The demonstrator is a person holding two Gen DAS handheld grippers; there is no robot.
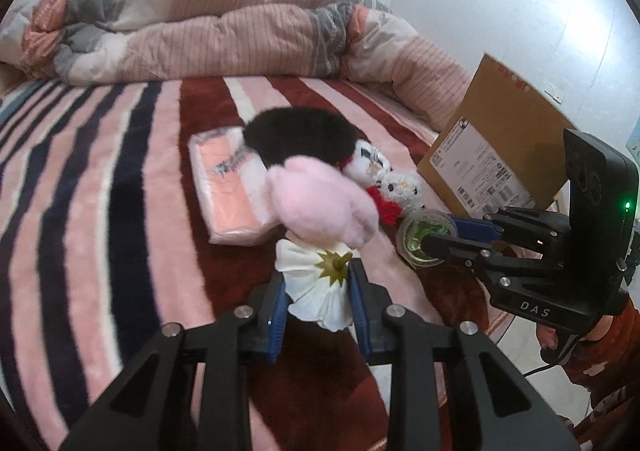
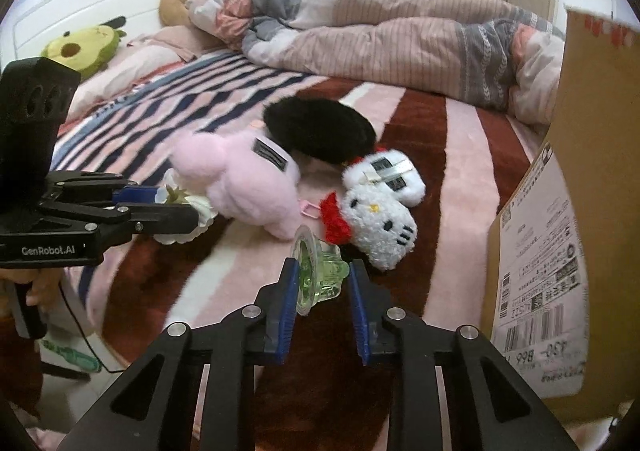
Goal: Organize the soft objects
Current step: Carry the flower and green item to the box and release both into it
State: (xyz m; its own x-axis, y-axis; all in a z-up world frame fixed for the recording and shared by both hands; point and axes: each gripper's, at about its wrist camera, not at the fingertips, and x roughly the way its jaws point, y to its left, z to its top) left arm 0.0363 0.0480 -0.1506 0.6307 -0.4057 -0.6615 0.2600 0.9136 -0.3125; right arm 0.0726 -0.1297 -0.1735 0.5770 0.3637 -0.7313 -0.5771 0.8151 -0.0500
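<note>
Gripping one item each, both tongs are loaded at the near edge of the bed [image 1: 120,155]. The left tongs [image 1: 316,291] are clamped on a white fabric flower [image 1: 316,291], its green calyx facing up between the blue pads. The right tongs [image 2: 322,283] are clamped on a small green translucent piece [image 2: 320,275] — what it is cannot be told.

Judging by the layout, sorting has barely started. A cardboard box [image 2: 568,211] stands at the right edge of the bed, and it looks like the likely destination, though its inside is hidden, so anything already in it cannot be seen. On the striped blanket a cluster remains: a pink plush [image 2: 244,187], a black furry item [image 2: 320,127] behind it, a white cat plush with a red bow [image 2: 380,227], another small white plush [image 2: 384,175] touching it, and a pink packet [image 1: 228,187] just beside the pile — all unsorted.
</note>
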